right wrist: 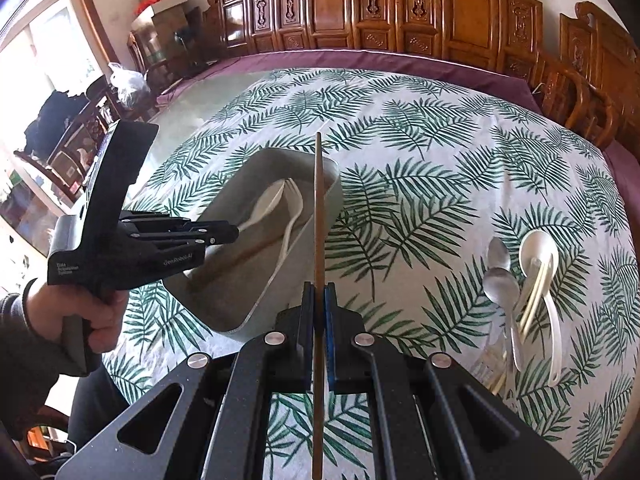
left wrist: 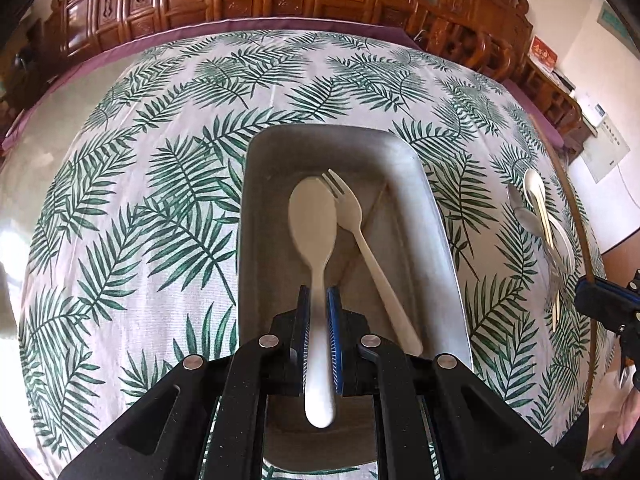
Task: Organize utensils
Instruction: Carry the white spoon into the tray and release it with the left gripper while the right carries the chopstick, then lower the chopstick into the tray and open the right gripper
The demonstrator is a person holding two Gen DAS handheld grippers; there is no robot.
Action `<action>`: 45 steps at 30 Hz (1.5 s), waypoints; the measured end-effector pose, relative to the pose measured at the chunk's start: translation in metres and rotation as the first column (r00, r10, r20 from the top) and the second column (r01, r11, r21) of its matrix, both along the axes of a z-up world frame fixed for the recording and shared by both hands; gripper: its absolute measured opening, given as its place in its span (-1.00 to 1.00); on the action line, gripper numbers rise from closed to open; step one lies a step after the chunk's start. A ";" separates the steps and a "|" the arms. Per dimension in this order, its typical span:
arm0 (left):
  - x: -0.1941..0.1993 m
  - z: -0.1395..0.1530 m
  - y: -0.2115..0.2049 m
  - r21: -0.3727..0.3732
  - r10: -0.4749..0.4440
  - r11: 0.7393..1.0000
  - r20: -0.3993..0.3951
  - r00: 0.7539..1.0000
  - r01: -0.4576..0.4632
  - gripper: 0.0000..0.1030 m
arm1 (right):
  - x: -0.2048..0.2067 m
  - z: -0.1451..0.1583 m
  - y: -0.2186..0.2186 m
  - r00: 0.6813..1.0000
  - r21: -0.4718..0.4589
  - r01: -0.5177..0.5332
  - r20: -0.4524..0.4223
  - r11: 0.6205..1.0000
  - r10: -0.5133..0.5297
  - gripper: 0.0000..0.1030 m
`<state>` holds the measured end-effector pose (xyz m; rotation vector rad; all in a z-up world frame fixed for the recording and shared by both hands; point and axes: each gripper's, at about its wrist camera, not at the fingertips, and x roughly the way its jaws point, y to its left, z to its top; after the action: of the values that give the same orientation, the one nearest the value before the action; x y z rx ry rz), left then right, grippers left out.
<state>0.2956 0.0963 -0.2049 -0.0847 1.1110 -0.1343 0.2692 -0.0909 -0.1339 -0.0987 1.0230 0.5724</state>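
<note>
My left gripper [left wrist: 319,300] is shut on the handle of a white plastic spoon [left wrist: 314,220], held over a grey rectangular tray [left wrist: 436,216]. A white plastic fork [left wrist: 360,236] and a brown chopstick [left wrist: 372,216] lie inside the tray. My right gripper [right wrist: 319,292] is shut on a brown wooden chopstick [right wrist: 318,208], held upright just right of the tray [right wrist: 260,304]. The left gripper [right wrist: 224,232] also shows in the right wrist view, reaching into the tray.
A pile of metal spoons [right wrist: 498,280], a white ladle spoon [right wrist: 538,252] and pale chopsticks [right wrist: 534,304] lies on the leaf-print tablecloth [right wrist: 420,152] to the right. Carved wooden chairs [right wrist: 400,4] ring the table's far side.
</note>
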 end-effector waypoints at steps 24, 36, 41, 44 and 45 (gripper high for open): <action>-0.038 0.060 0.062 -0.017 0.056 0.998 0.124 0.991 -0.054 -0.68 | 0.033 -0.014 0.087 0.998 0.049 -0.057 -0.028 0.997 0.058 -0.88; -0.051 0.064 0.076 -0.007 0.079 0.997 0.135 0.988 -0.079 -0.59 | 0.067 -0.043 0.103 0.997 0.086 0.021 -0.074 0.996 -0.015 -0.88; -0.054 0.066 0.078 -0.003 0.083 0.997 0.138 0.987 -0.083 -0.59 | 0.069 -0.056 0.108 0.996 0.068 0.031 -0.083 0.997 -0.026 -0.88; -0.054 0.068 0.080 -0.001 0.083 0.996 0.139 0.987 -0.084 -0.58 | 0.067 -0.065 0.108 0.995 0.056 0.032 -0.095 0.998 -0.027 -0.88; -0.054 0.068 0.079 0.001 0.082 0.997 0.140 0.987 -0.083 -0.58 | 0.066 -0.066 0.108 0.995 0.054 0.033 -0.099 0.998 -0.027 -0.88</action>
<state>0.2416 0.1756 -0.1373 -0.1139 0.9666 -0.0610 0.3356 0.0168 -0.2001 -0.0059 1.1018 0.5822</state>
